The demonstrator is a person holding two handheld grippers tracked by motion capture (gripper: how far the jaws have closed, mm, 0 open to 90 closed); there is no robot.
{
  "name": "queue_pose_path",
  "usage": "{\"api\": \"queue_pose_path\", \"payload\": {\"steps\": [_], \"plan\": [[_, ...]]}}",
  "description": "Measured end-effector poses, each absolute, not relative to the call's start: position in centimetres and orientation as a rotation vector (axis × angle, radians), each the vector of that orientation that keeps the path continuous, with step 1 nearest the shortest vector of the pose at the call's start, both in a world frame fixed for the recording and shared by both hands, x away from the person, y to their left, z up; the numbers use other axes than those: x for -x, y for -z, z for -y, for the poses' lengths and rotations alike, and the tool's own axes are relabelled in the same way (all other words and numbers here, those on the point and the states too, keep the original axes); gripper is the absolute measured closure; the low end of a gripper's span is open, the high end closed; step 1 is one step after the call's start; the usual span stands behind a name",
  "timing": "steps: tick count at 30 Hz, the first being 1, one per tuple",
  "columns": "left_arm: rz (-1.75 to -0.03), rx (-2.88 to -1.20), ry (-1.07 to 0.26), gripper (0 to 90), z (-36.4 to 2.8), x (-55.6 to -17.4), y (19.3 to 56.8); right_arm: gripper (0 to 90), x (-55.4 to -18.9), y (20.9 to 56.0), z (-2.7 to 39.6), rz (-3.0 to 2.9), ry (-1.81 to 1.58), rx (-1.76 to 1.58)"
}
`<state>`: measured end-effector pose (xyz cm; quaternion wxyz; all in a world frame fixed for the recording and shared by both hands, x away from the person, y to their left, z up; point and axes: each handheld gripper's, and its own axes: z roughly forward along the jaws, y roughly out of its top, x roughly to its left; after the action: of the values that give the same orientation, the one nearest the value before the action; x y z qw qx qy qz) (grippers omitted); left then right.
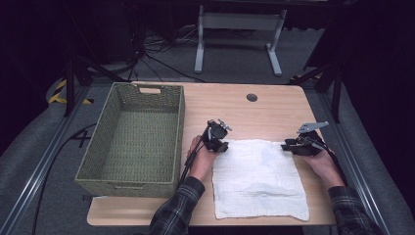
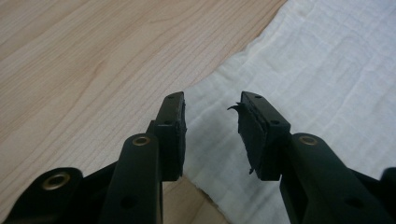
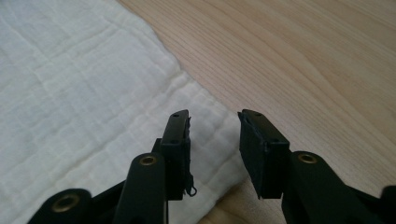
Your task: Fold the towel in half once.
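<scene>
A white cloth [image 1: 259, 178] lies spread flat on the wooden table [image 1: 230, 105]. My left gripper [image 1: 222, 146] hovers at the cloth's far left corner, jaws open and nothing between them. In the left gripper view the cloth [image 2: 299, 74] lies under and beyond the left gripper [image 2: 211, 105]. My right gripper [image 1: 285, 146] sits at the far right corner, also open and empty. In the right gripper view the cloth's corner [image 3: 93, 93] lies just below the right gripper [image 3: 214, 122].
A large woven basket [image 1: 181, 122] stands empty on the table's left side, close to my left hand. A round cable hole [image 1: 252, 97] sits near the far edge. Bare wood stretches beyond the cloth.
</scene>
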<state>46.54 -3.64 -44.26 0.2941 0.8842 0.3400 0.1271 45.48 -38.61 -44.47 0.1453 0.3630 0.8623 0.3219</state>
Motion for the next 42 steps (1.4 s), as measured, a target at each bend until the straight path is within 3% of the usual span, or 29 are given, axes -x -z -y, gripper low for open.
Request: {"api": "queue_pose_path", "payload": {"steps": [4,11,21,30,42], "plan": [[-0.905,-2.358,-0.328,59.3,3.7,-46.6,44.6,61.4,-45.6,44.8,38.6,-2.488,-0.913,-1.048],[-0.900,-2.365,-0.291,63.3,3.6,-46.8,45.1,67.8,-45.5,44.8,38.6,-2.475,-0.907,-1.063],[-0.896,-2.380,-0.293,87.1,3.6,-46.6,45.0,86.9,-45.5,44.8,38.7,-2.488,-0.917,-1.081],[-0.940,-2.315,-0.243,88.8,3.3,-46.8,44.8,89.3,-45.9,44.8,38.9,-2.499,-0.942,-1.103],[-0.913,-2.209,-0.322,88.9,2.6,-46.3,40.9,89.5,-46.1,41.5,39.5,-2.409,-1.043,-1.066]]}}
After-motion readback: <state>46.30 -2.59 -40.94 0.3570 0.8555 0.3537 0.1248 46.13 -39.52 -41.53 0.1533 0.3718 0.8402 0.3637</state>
